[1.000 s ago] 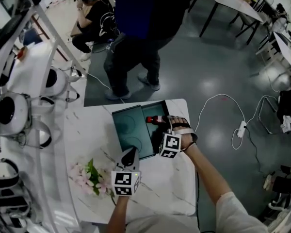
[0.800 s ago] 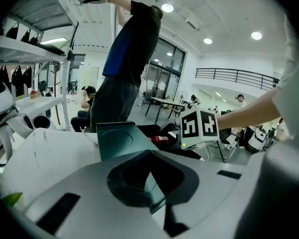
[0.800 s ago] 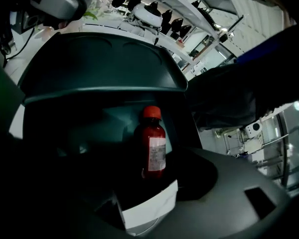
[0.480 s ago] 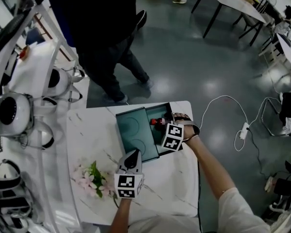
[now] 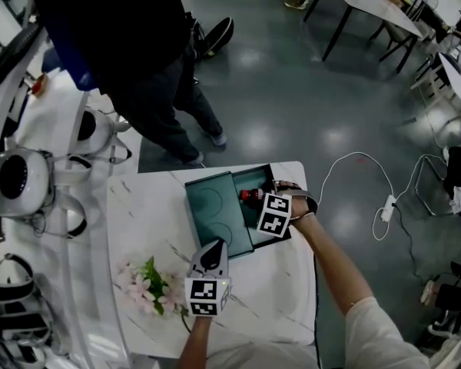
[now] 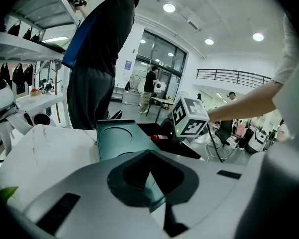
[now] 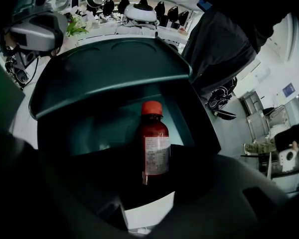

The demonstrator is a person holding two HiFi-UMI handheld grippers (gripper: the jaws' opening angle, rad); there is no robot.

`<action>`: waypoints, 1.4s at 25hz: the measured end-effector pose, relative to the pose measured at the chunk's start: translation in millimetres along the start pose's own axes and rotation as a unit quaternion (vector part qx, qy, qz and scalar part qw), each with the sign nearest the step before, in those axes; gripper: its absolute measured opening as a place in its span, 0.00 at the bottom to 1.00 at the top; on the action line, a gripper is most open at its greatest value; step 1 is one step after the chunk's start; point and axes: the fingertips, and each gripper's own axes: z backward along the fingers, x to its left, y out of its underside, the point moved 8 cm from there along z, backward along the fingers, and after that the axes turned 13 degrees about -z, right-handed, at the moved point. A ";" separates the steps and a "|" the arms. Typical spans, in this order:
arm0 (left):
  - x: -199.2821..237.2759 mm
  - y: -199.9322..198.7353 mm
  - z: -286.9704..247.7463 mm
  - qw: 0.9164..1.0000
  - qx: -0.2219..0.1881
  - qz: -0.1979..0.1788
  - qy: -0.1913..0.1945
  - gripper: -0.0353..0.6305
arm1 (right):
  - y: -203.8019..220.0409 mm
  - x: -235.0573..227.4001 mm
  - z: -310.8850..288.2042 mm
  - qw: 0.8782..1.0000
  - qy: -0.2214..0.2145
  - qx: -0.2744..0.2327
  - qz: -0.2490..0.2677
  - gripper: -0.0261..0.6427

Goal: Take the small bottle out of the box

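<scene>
Bystander: the person in dark clothes [image 5: 138,60] is now further left on the floor beyond the table than a second ago. We see no bearing on our task.
Table: the white marbled table [image 5: 150,206] is unchanged.
Box: the dark green box [image 5: 246,171] sits at the table's far right with its lid [image 5: 215,210] open to the left. We see no shift in it.
Left gripper: the left gripper [image 5: 213,246] rests near the lid's near edge, in the same place as a second ago. Its jaws are together with nothing between them.
Right gripper: the right gripper [image 5: 265,202] has tipped more steeply down into the box. Its marker cube [image 5: 275,214] now sits over the box's right half.
Right jaws: they have just been closing from their full spread, and the bottle's lower body stands between them. We see no firm squeeze yet, so we note them as apart and not gripping.
Small bottle: the small bottle [image 7: 153,151] is dark reddish with a white label and a red cap [image 7: 152,107]. It lies on its side on the box floor, cap toward the lid, and is not yet out of the box.
Meaning: we judge that the grasp is under way and the lift has not begun.
Risk: we judge that the round body may roll or slip if it is pinched off-centre.
</scene>
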 end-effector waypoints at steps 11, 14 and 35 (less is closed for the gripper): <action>3.7 0.0 7.7 1.000 -0.001 -0.004 -0.005 0.08 | 3.0 9.4 2.6 0.999 0.041 -0.027 -0.004 0.38; 3.5 -1.7 9.4 1.000 -0.002 -0.009 -0.006 0.08 | 5.8 12.6 3.3 0.998 0.053 -0.029 0.000 0.37; -6.9 -17.0 31.6 1.000 -0.021 -0.019 -0.009 0.08 | 20.4 25.9 66.1 0.965 0.061 -0.180 -0.183 0.38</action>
